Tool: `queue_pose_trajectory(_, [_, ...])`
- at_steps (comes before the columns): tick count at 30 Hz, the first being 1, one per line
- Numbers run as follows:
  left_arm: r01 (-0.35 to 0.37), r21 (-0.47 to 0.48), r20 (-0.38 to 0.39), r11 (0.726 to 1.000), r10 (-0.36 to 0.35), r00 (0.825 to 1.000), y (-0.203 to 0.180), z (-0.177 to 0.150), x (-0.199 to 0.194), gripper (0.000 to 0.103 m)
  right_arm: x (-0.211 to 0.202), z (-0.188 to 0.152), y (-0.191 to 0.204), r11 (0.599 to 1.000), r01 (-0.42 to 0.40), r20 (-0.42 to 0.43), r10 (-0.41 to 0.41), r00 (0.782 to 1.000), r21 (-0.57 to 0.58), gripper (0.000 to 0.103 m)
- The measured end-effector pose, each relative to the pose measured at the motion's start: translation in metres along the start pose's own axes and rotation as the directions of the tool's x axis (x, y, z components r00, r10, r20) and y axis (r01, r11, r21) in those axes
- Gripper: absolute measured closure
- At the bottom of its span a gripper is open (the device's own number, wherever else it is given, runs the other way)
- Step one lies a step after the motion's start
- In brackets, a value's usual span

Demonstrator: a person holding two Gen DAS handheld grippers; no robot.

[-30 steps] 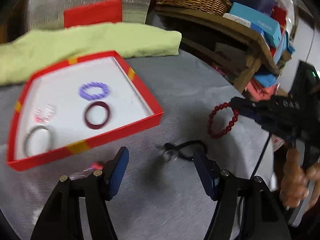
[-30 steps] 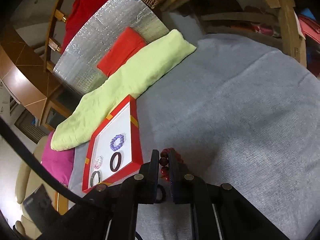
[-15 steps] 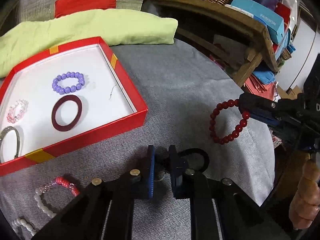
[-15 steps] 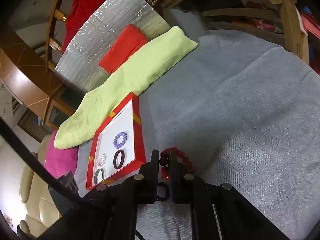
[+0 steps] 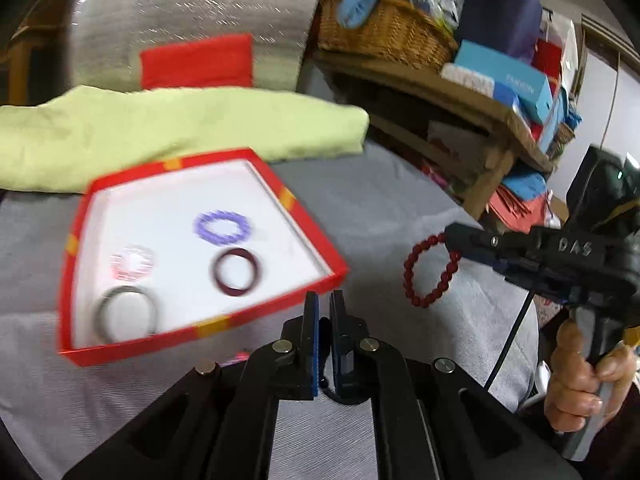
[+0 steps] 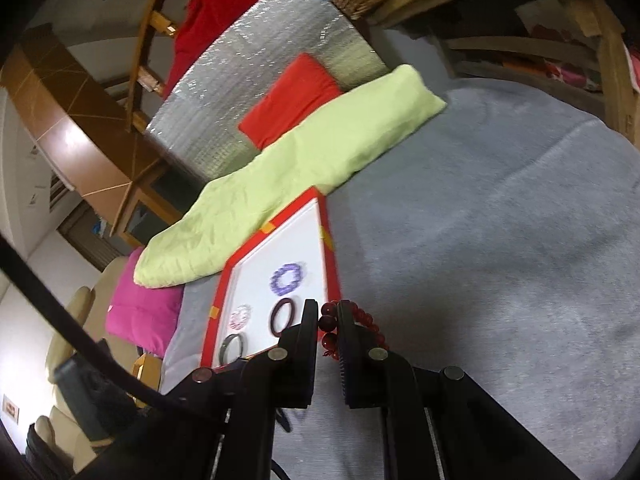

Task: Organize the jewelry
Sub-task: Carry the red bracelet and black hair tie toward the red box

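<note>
Left gripper (image 5: 324,300): jaws nearly shut, a dark loop pinched low between them, too hidden to identify. Just ahead and left of the jaws sits the red tray (image 5: 200,330) on the grey cloth (image 5: 380,200), holding a purple bead bracelet (image 5: 222,227), a dark red bangle (image 5: 235,271), a pink-white bracelet (image 5: 132,262) and a grey bangle (image 5: 126,314). Right gripper (image 6: 329,320): jaws clamped on the red bead bracelet (image 5: 430,270), which hangs off to the right of the left jaws, above the cloth. Beyond the tray lies a lime-green cushion (image 5: 180,128) along its far edge, then a red cushion (image 5: 196,60) against silver foil padding (image 5: 180,8). To the right, a cluttered wooden shelf (image 5: 460,96) with a wicker basket (image 5: 384,36).
</note>
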State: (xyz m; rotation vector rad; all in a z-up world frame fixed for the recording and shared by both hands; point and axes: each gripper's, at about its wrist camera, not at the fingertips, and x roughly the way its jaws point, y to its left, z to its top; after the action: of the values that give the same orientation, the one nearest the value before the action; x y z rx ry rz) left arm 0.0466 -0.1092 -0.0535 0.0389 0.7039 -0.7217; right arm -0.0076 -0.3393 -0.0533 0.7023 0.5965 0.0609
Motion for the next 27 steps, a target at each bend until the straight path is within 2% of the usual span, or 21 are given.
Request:
queue_pose_trajectory(7, [-0.055, -0.077, 0.098, 0.996, 0.062, 0.993, 0.042, 0.004, -0.042, 0.098, 0.005, -0.009, 0.035, 0.995, -0.038, 0.032, 0.041, 0.999, -0.094, 0.093])
queue_pose_trajectory(13, [-0.074, -0.146, 0.160, 0.987, 0.097, 0.982, 0.067, 0.007, -0.056, 0.098, 0.013, -0.017, 0.063, 0.984, -0.059, 0.036, 0.066, 0.997, -0.169, 0.093])
queue_pose_trajectory(21, [-0.092, -0.171, 0.160, 0.981, 0.120, 0.980, 0.081, 0.007, -0.059, 0.098, 0.022, -0.018, 0.064, 0.986, -0.057, 0.014, 0.060, 0.998, -0.160, 0.093])
queue_pose_trajectory(27, [-0.121, -0.226, 0.163, 0.967, 0.160, 0.974, 0.100, 0.007, -0.061, 0.098, 0.024, -0.010, 0.065, 0.986, -0.085, 0.018, 0.088, 0.996, -0.146, 0.093])
